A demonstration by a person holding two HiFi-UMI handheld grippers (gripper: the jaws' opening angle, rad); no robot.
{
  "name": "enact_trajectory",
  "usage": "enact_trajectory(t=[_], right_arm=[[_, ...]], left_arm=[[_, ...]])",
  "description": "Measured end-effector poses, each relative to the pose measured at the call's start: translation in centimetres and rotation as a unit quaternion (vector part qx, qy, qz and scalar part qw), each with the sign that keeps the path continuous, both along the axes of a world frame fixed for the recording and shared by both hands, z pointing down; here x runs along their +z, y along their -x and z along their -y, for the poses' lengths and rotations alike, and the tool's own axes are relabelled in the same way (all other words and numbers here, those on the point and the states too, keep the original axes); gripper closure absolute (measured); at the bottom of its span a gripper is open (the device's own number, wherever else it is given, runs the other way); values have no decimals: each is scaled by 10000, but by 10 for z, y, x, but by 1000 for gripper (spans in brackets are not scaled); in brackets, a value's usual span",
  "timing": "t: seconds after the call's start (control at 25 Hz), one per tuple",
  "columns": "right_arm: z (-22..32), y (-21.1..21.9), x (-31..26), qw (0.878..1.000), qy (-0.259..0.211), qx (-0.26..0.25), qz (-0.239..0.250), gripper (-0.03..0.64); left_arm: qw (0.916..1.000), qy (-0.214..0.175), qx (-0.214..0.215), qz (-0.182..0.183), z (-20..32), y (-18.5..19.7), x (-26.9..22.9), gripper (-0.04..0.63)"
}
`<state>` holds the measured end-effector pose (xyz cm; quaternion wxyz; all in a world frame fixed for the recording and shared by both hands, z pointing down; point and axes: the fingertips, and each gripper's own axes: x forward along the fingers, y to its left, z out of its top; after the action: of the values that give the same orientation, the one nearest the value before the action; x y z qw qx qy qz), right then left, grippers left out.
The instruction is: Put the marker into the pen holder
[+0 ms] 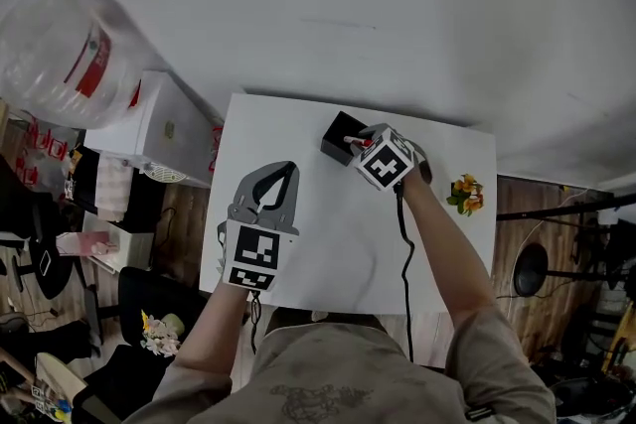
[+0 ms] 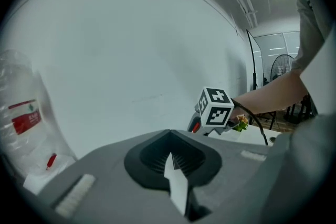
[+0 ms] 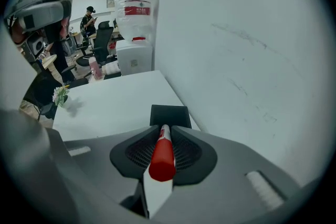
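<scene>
1. At the far left, a clear water bottle point(image 1: 68, 45) with a red label sits on a white dispenser point(image 1: 164, 129) just beside the left edge of the white worktop point(image 1: 328, 253).

2. The left gripper point(image 1: 286, 168) is over the left half of the worktop, with its marker cube nearest the person. In the left gripper view its jaws are clenched tip to tip with nothing between them, and they point toward the pale wall.

3. The black pen holder point(image 1: 341, 134) stands upright on the worktop near the far edge by the wall, right of centre. It is square in plan and open at the top.

4. The right gripper point(image 1: 358, 143) is at the right side of the pen holder, angled steeply down, with its marker cube point(image 1: 386, 159) uppermost.
   - Its jaws are clamped on the red marker point(image 3: 162, 157).
   - The marker lies along the line of the jaws. Its red cap end faces the camera and its white barrel end points at the pen holder.
   - The barrel tip overlaps the near rim of the pen holder. Whether it has entered the opening cannot be determined.

5. A small bunch of yellow flowers point(image 1: 464, 194) rests at the right edge of the worktop, apart from the right gripper.
</scene>
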<state>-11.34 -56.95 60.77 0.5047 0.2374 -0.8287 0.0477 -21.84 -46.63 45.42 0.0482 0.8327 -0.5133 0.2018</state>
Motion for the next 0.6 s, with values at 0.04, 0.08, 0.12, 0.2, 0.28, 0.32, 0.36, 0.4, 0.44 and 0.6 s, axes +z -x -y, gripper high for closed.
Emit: enact_trajectory(t=[0.04, 0.08, 0.12, 0.2, 0.28, 0.32, 0.36, 0.4, 0.44, 0.6], right_arm=[[3, 1, 4, 10000, 31, -7, 7, 514], [5, 2, 8, 10000, 76, -7, 9, 514], [7, 3, 13, 9999, 134, -4, -12, 514], [9, 3, 22, 9997, 241, 0, -83, 514], [9, 5, 28, 9995, 314, 7, -103, 514], [9, 7, 31, 9994, 343, 4, -101, 512], [8, 8, 33, 9993, 364, -3, -96, 512], [8, 9, 35, 9993, 378, -8, -79, 511], [8, 9, 36, 9992, 390, -3, -40, 511], [6, 11, 24, 9991, 352, 85, 200, 449]], left_arm=[[10000, 68, -11, 9, 0, 0, 5, 594], [9999, 130, -20, 19, -1, 0, 10, 594], [9998, 186, -30, 28, -1, 0, 14, 594], [9996, 283, -50, 52, -4, 0, 22, 594], [9993, 355, -79, 79, -7, 2, 27, 594], [9992, 380, -99, 91, -9, 3, 29, 594], [9991, 399, -123, 102, -10, 5, 30, 594], [9990, 411, -148, 111, -11, 6, 32, 594], [9989, 417, -171, 118, -11, 8, 32, 594], [9988, 394, -229, 170, -13, 14, 30, 594]])
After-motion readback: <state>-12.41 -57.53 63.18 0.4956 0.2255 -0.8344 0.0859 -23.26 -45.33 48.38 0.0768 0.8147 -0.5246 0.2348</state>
